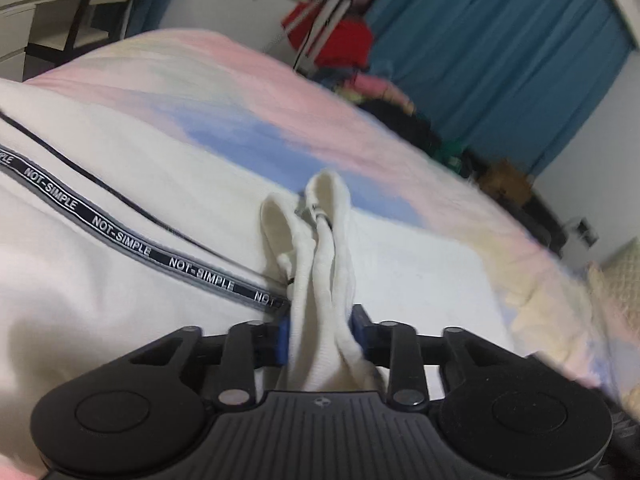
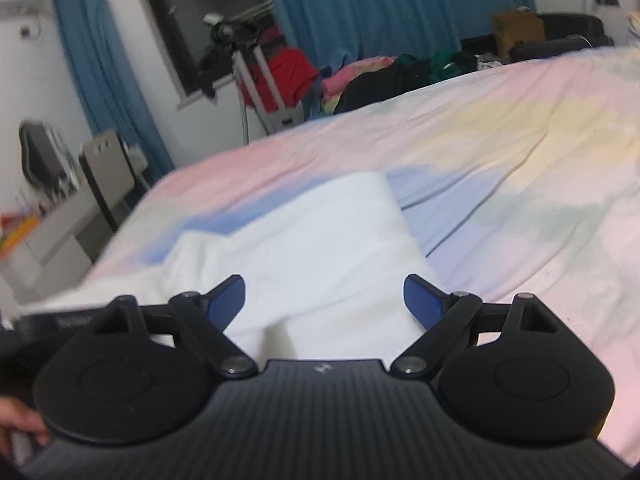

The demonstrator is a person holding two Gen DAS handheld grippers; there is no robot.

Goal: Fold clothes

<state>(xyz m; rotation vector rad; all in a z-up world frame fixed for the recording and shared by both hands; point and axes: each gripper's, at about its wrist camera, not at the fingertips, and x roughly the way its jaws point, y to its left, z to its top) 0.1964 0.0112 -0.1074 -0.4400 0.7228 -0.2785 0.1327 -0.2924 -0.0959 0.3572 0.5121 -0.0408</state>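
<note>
Repeated "NOT-SIMPLE" print on dark tape (image 1: 120, 232) across white garment (image 1: 100, 300).

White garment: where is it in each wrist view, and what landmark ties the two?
Left wrist: white garment fills the left and centre, a bunched fold pinched in the left gripper.
Right wrist: it lies centre-left, beneath the open right gripper.
Shared landmark: red cloth on the drying rack before the blue curtain.

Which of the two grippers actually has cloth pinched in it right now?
The left gripper: its blue pads are closed on a bunched fold of the white garment. The right gripper stands wide open above the cloth, holding nothing.
</note>
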